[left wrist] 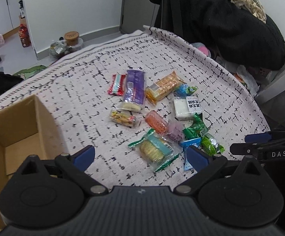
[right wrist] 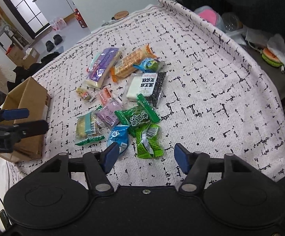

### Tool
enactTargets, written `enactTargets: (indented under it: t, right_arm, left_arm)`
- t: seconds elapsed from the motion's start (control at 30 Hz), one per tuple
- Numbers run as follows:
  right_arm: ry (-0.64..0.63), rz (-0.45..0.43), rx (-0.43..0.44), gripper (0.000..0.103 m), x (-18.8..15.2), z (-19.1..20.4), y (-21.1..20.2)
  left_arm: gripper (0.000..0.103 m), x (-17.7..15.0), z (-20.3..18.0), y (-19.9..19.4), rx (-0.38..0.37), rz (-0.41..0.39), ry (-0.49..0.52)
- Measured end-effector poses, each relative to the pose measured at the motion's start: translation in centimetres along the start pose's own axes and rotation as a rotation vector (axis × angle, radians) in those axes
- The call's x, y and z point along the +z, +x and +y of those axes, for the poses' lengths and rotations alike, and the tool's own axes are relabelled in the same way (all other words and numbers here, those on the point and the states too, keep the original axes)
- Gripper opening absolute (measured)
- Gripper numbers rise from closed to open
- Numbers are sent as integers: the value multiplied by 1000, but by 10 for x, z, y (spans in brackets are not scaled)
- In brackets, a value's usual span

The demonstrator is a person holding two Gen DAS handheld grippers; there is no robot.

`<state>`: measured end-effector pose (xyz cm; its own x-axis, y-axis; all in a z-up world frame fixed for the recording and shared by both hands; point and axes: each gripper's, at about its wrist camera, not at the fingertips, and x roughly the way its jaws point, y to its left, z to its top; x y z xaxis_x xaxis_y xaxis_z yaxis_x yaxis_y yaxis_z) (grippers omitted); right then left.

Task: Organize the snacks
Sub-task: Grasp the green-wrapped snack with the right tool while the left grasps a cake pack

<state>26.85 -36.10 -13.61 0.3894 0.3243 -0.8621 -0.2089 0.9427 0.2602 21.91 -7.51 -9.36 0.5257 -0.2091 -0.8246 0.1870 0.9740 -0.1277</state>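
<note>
A heap of wrapped snacks lies on a white cloth with black dashes [left wrist: 87, 82]. My left gripper [left wrist: 141, 156] hangs open above the near end of the heap, over a round cracker packet in green-edged wrap [left wrist: 154, 150]. An open cardboard box [left wrist: 10, 111] stands to its left and looks empty. My right gripper [right wrist: 146, 157] is open too, just short of a light green packet [right wrist: 148, 141] and a blue packet [right wrist: 117, 135]. Further off lie a dark green packet [right wrist: 136, 117], a white and black packet [right wrist: 144, 86], an orange biscuit pack [right wrist: 132, 61] and a purple pack [right wrist: 103, 66].
The right gripper [left wrist: 260, 143] shows at the right edge of the left wrist view, and the left gripper [right wrist: 18, 120] in front of the box [right wrist: 32, 106] in the other. Dark coats [left wrist: 230, 23] hang behind the table. Jars [left wrist: 71, 38] and bottles stand on the floor beyond.
</note>
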Motion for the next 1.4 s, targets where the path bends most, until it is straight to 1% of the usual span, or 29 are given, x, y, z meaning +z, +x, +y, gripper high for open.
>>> enactTargets:
  t: [0.37,0.5,0.7,0.8,0.9,0.97,1.1,1.17,1.23,1.3,1.4]
  right_arm:
    - [26,47,9,51,7,-6,29]
    - [41,56,12,47,9,-4,38]
    - [39,62,5,47,9,1,49]
    - [45,62,-9,45,9,2,55]
    - [49,66,-20,44,8,3,63]
    - [53,64,-24,44,7,4,67]
    - [25,50,-48,44,6,11,70]
    - [11,52,-58,44,5,14,69]
    - [16,58,-55,43,5,14,68]
    - [13,60,-57,43,5,16,68]
    - [21,58,-60,42,5,16,69]
  left_arm:
    - [100,5,-17,51,-19,72,22]
    - [100,4,-21,68,-16,100,7]
    - [99,2,-25,86,-10,131,-17]
    - [98,1,-29,93,6,137,-16]
    - [94,-2,-30,100,32,145,-25]
    - [91,-4,-27,103,56,148,-40]
    - [88,-9,-20,105,76,145,-78]
    - [86,-10,-19,103,106,144,-81]
    - [86,-10,-17,98,133,145,-87]
    - [86,-10,-16,94,140,138,-94]
    - [86,-7,-14,92,124,116,-124]
